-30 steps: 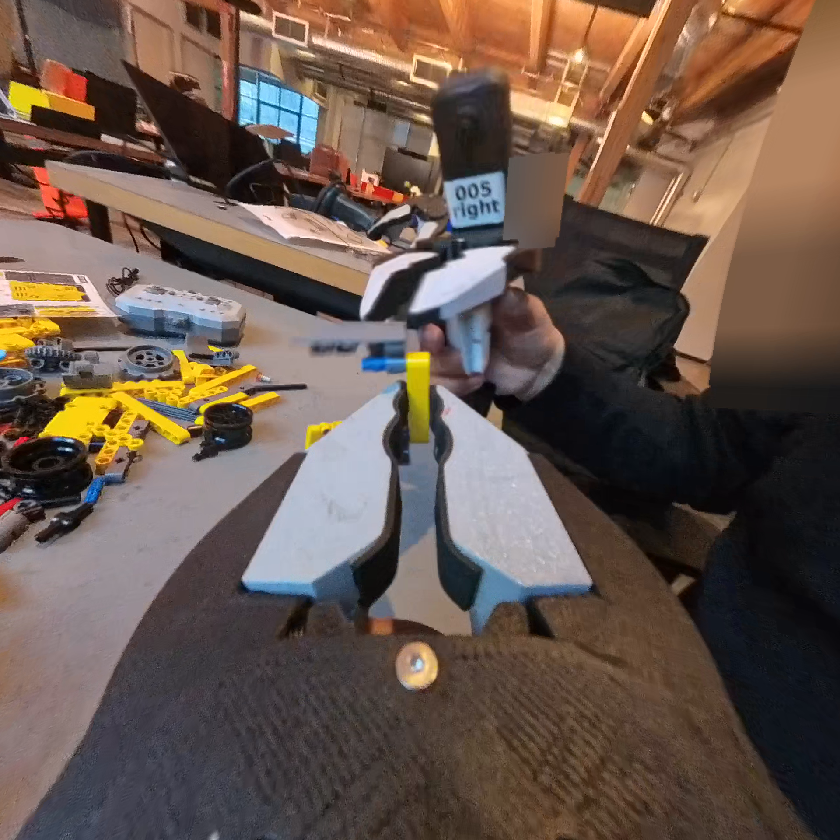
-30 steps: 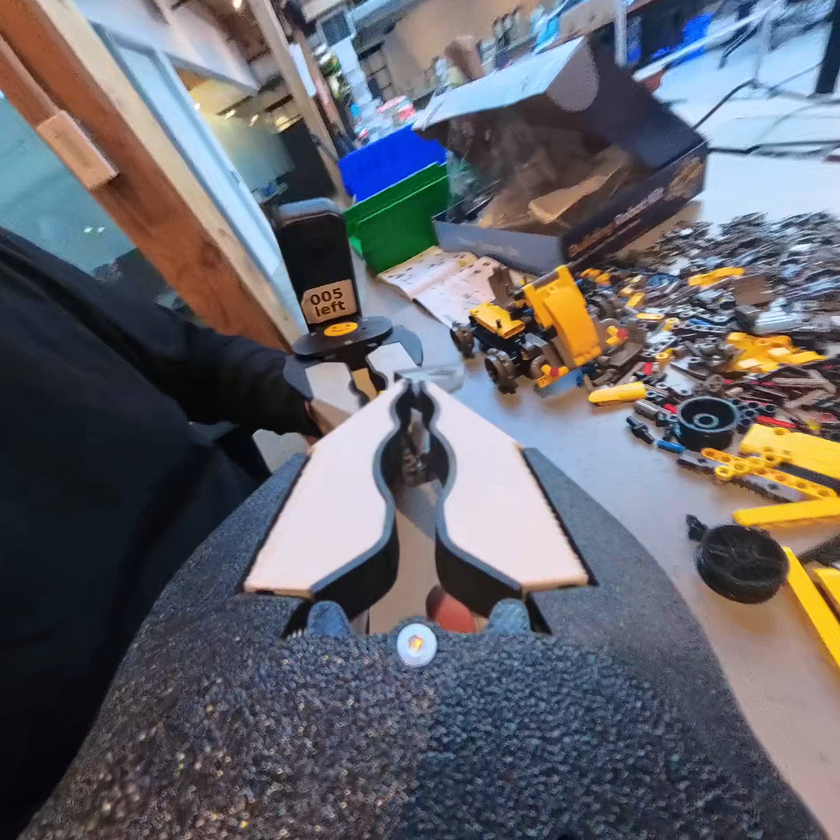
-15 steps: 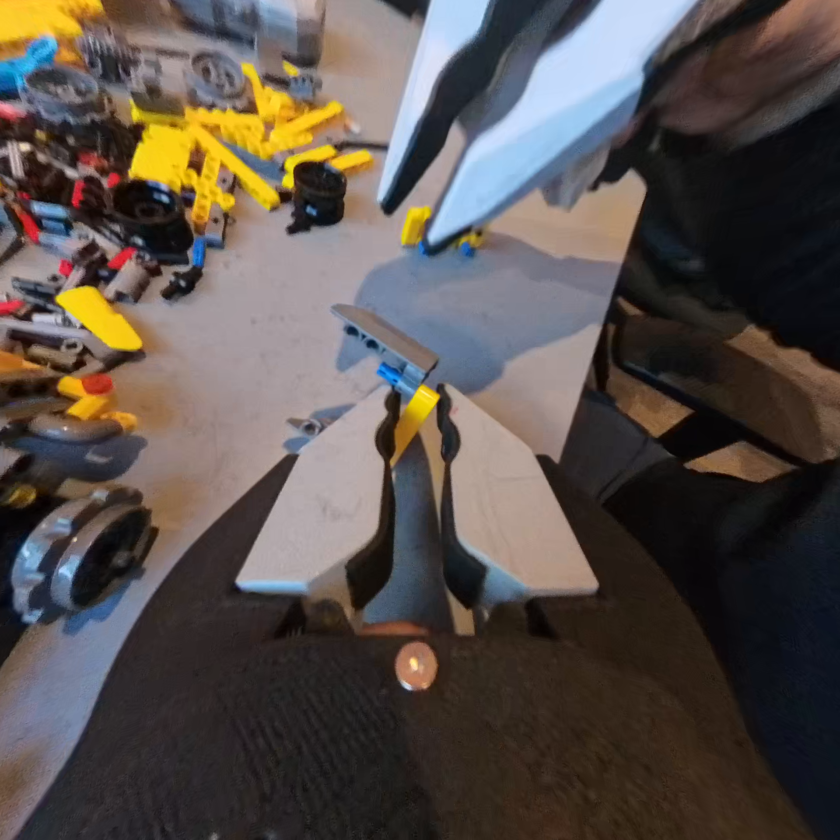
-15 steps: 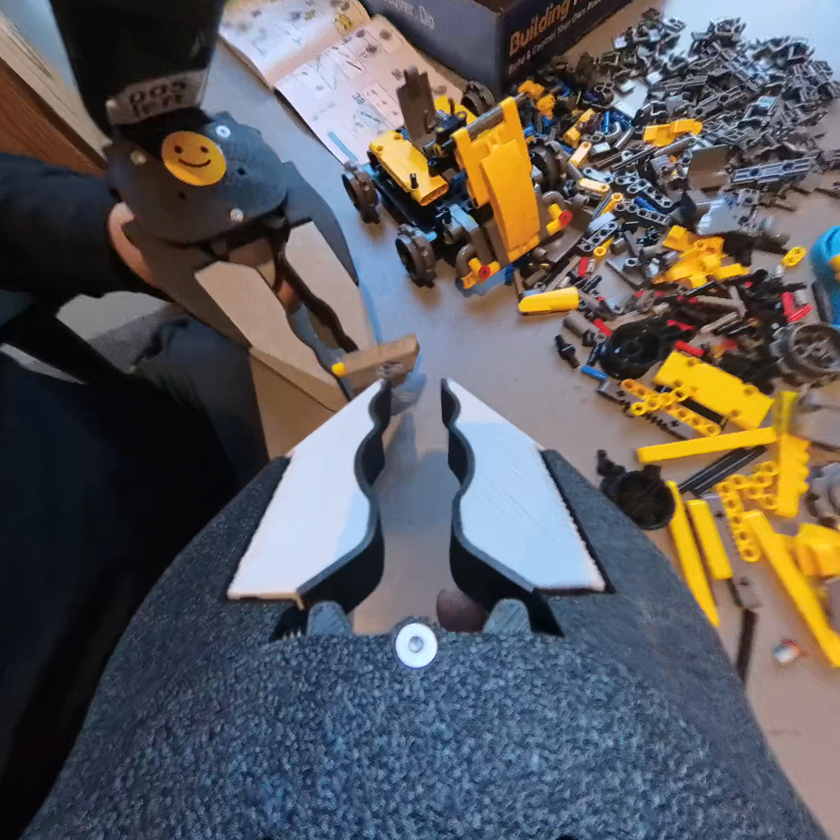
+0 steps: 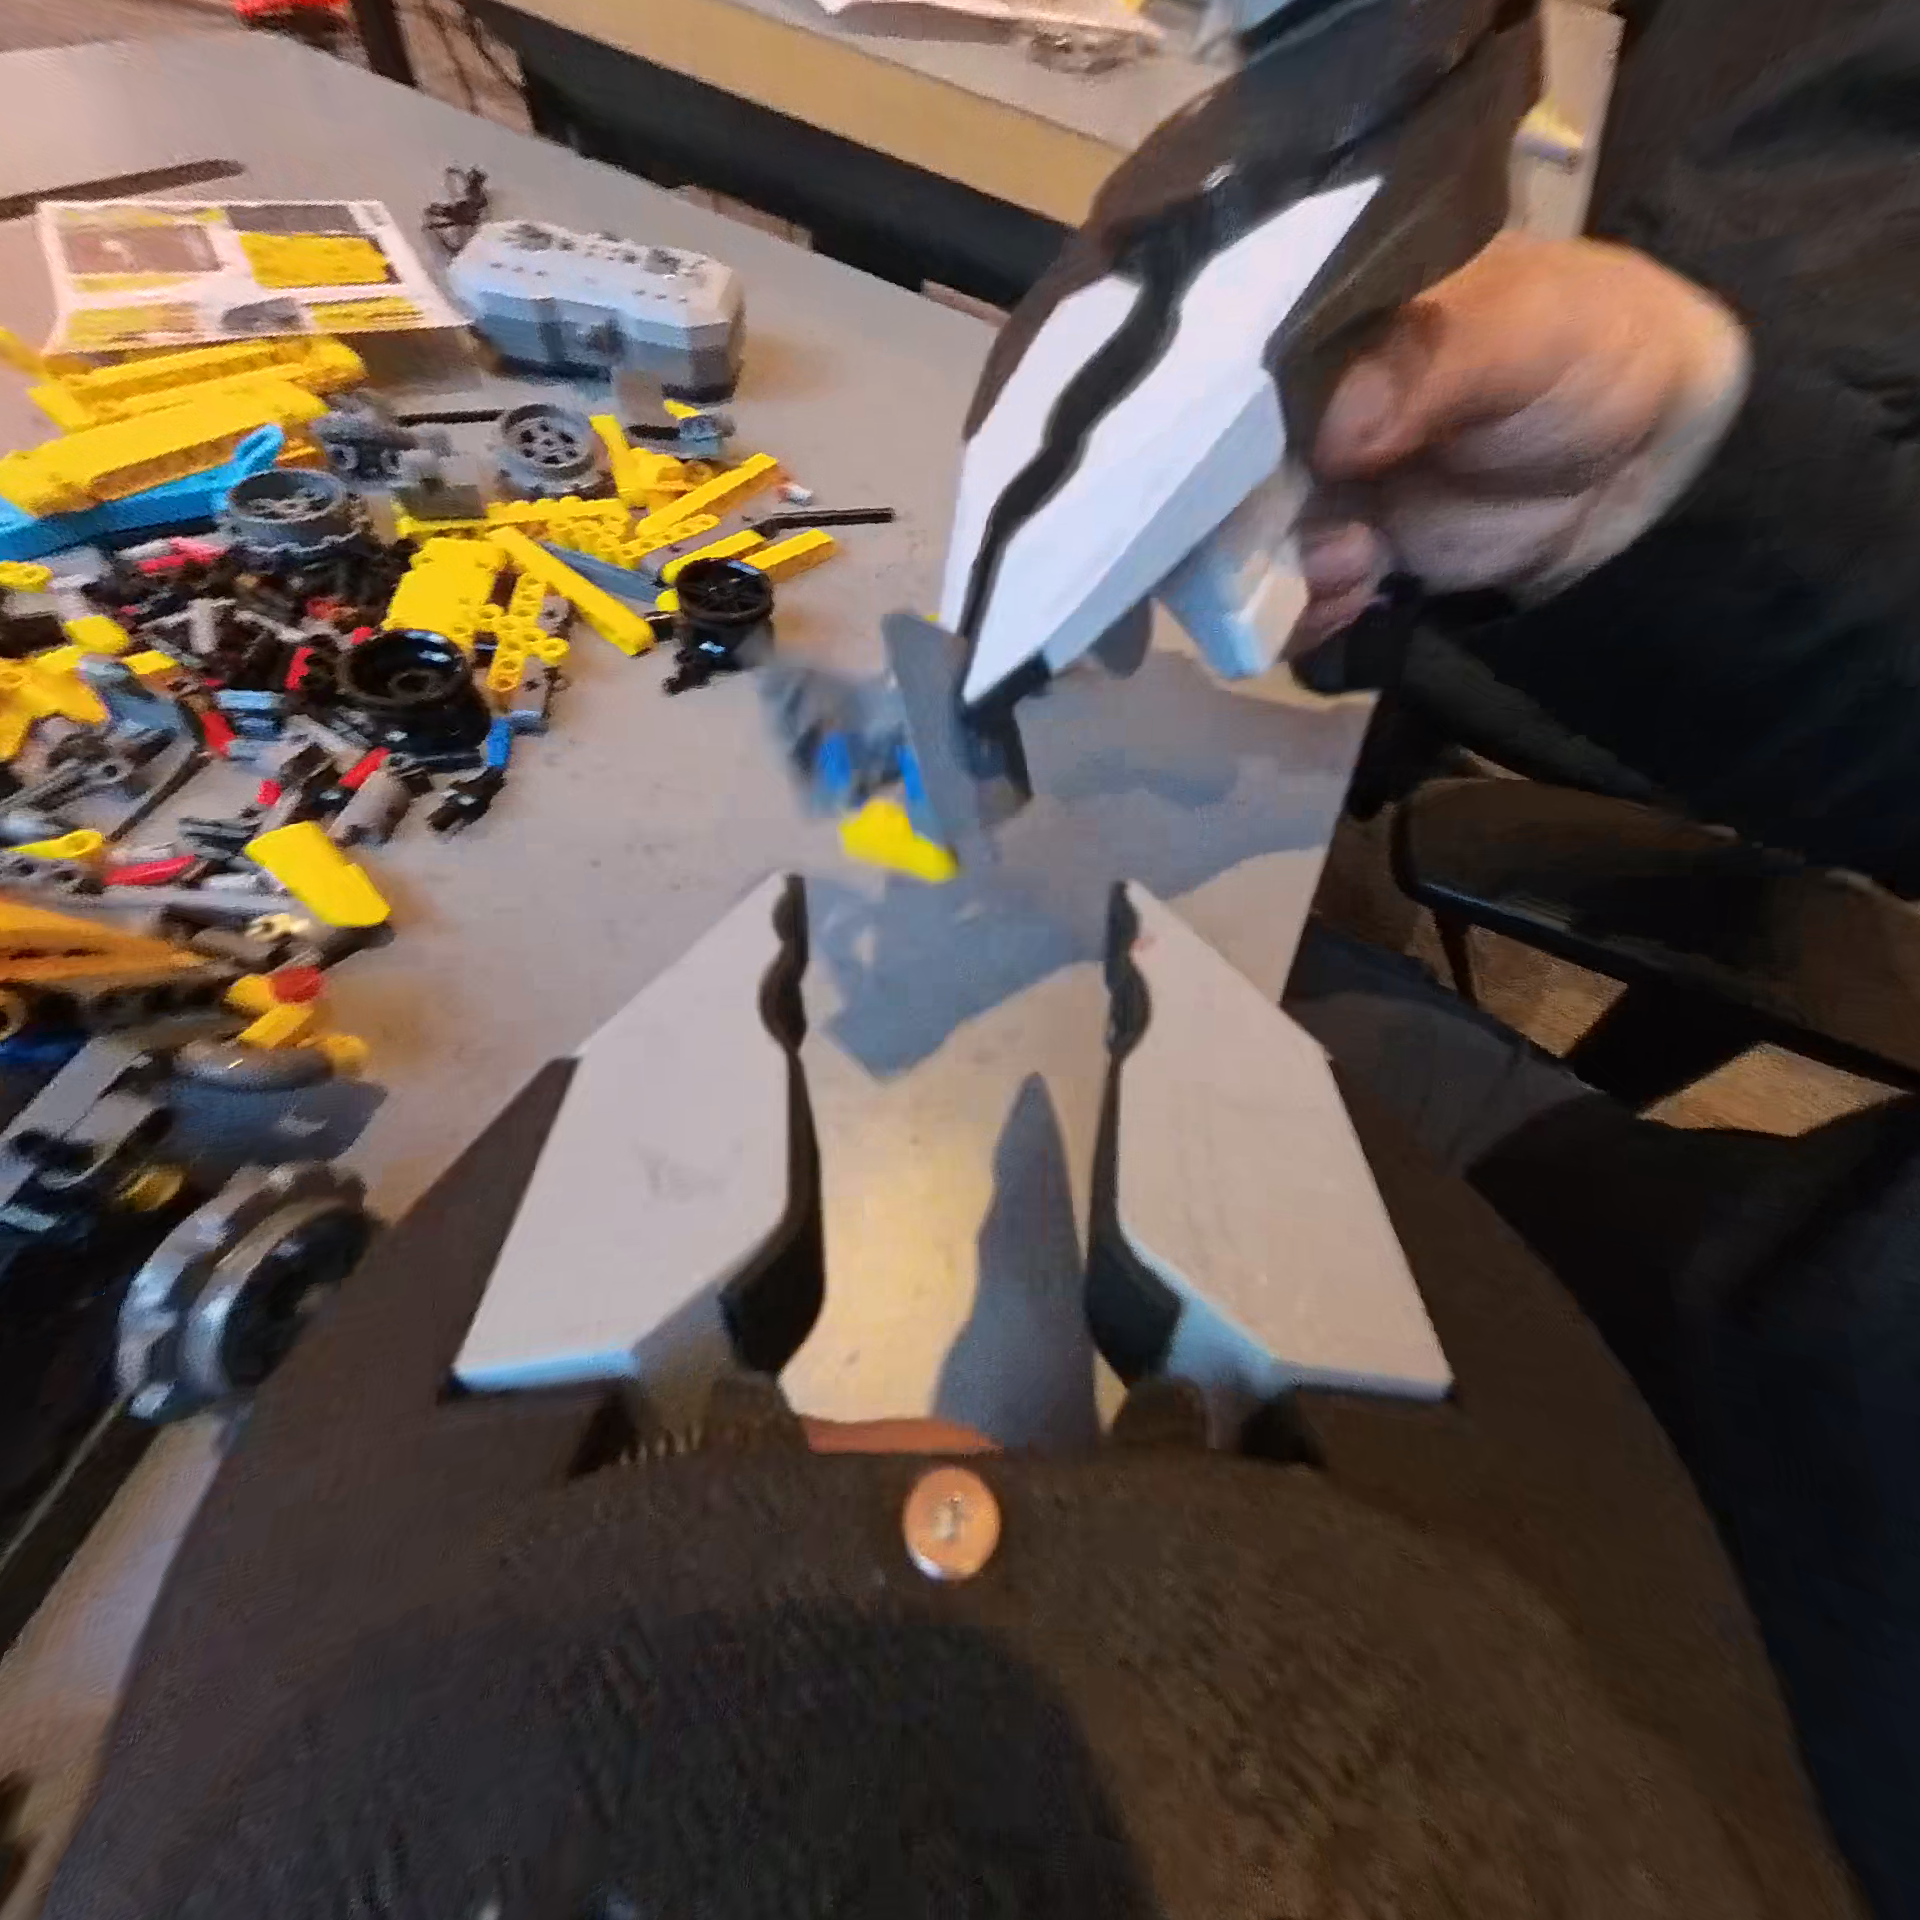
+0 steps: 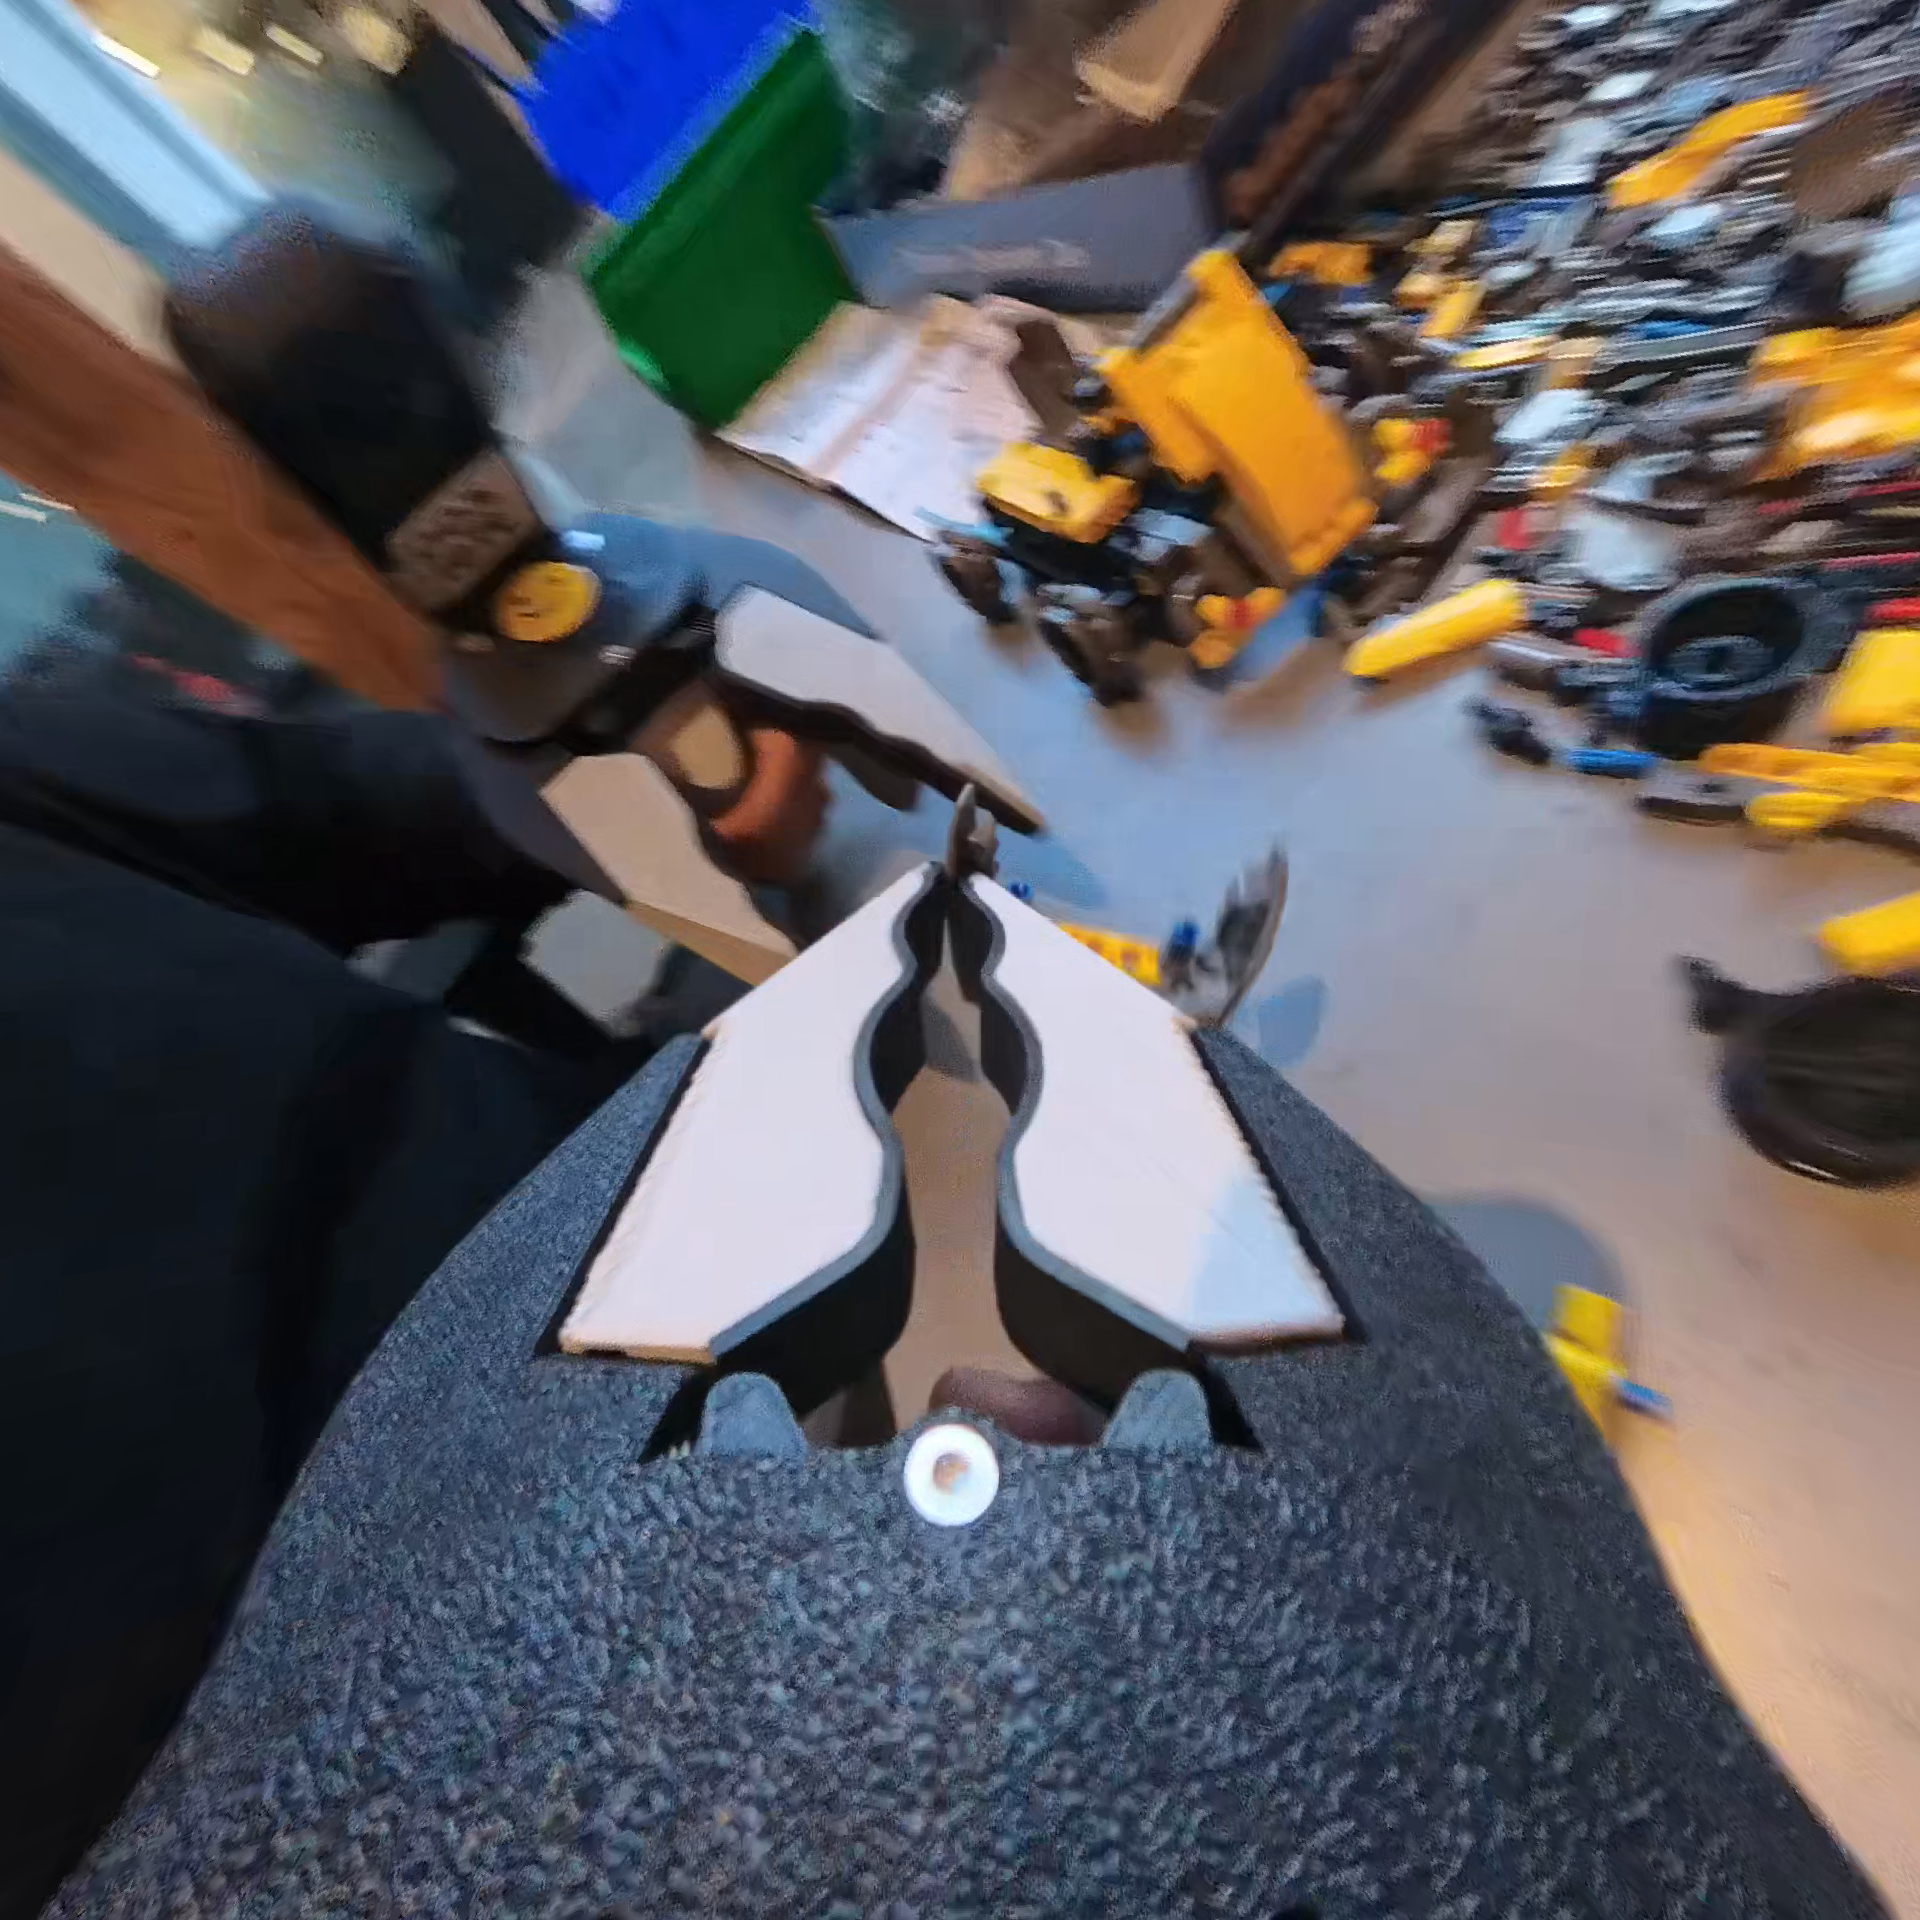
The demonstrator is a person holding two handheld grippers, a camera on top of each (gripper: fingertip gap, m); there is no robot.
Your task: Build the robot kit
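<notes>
My left gripper (image 5: 951,904) is open wide and empty, low over the grey table (image 5: 644,852). Just ahead of it my right gripper (image 5: 971,686) points down and is shut on a small assembly: a grey beam (image 5: 935,727) with blue pins (image 5: 831,764) and a yellow piece (image 5: 894,844) at its lower end. In the right wrist view the right gripper (image 6: 956,883) pinches the thin edge of the grey beam (image 6: 966,831). The blurred yellow, blue and grey parts (image 6: 1226,935) show just right of the tips. The left gripper's fingers (image 6: 862,686) stand spread apart close behind.
A pile of yellow, black and grey building pieces (image 5: 468,582) covers the table's left. A grey box (image 5: 603,301) and a booklet (image 5: 229,260) lie behind it. A half-built yellow vehicle (image 6: 1195,468) and a black wheel (image 6: 1829,1081) are nearby. The table edge (image 5: 1320,831) runs at right. Left and right tips are no more than a few centimetres apart.
My left gripper has opened and let go of the yellow piece. My right gripper has shut on the grey beam and now holds the assembly. Both views have swung and blurred.
</notes>
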